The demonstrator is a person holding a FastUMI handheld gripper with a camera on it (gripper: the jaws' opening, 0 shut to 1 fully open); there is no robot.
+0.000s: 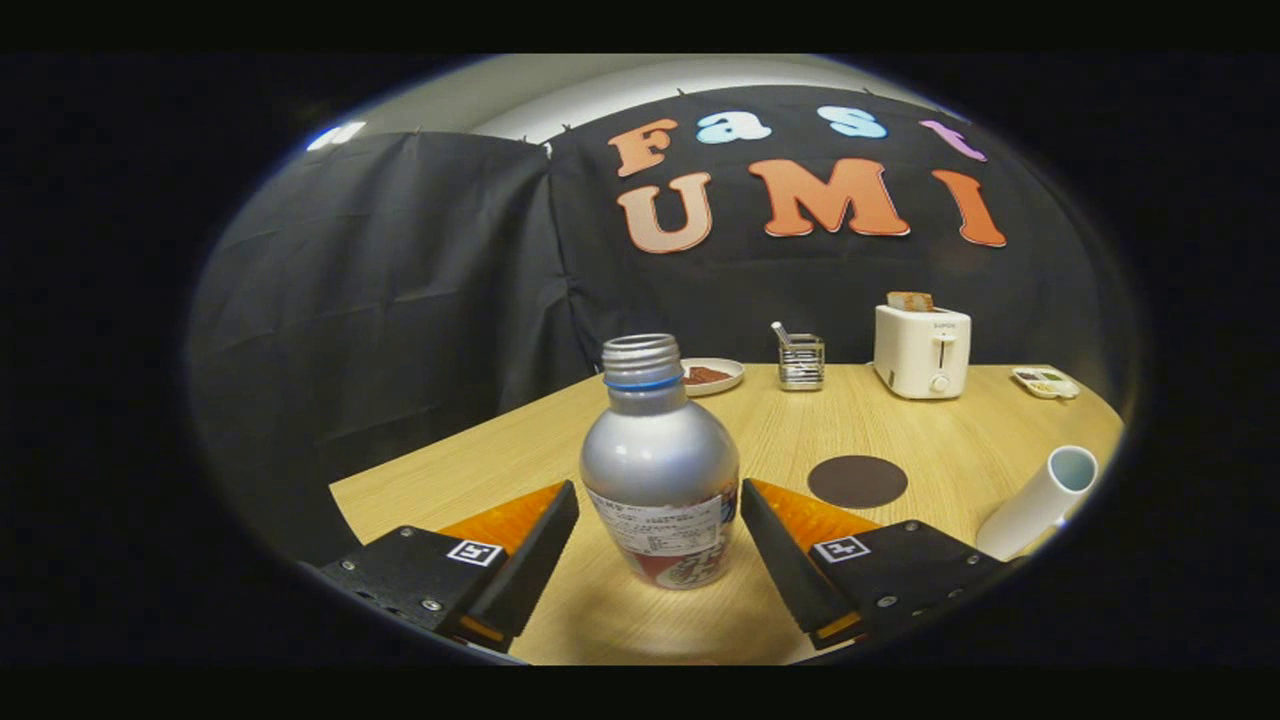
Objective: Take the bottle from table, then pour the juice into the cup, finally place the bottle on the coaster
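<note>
Bottle (pixel 660 470) stands upright on the table (pixel 900 430), uncapped, silver with a blue ring under its threaded neck and a printed label low on its body. It sits directly between your gripper (pixel 660 510) fingers, whose jaws are spread wide: the right finger (pixel 775 545) is just beside the label, and whether it touches is hard to tell, while the left finger (pixel 535 550) is a little apart with bare wood showing in the gap. You have no grasp on it.

Beyond the right finger, the round dark coaster (pixel 857 481) lies flat in the middle of the table, bare on top. The white cup (pixel 1040 500) is off to the right of the coaster, near the table's right edge, appearing tilted with its open mouth upward.

Along the far edge you have a plate (pixel 712 376) with something brown on it behind the bottle's neck, a small wire holder (pixel 801 360) beside that, a white toaster (pixel 921 350) with toast poking out, and a small tray (pixel 1046 382) toward the far right corner.
</note>
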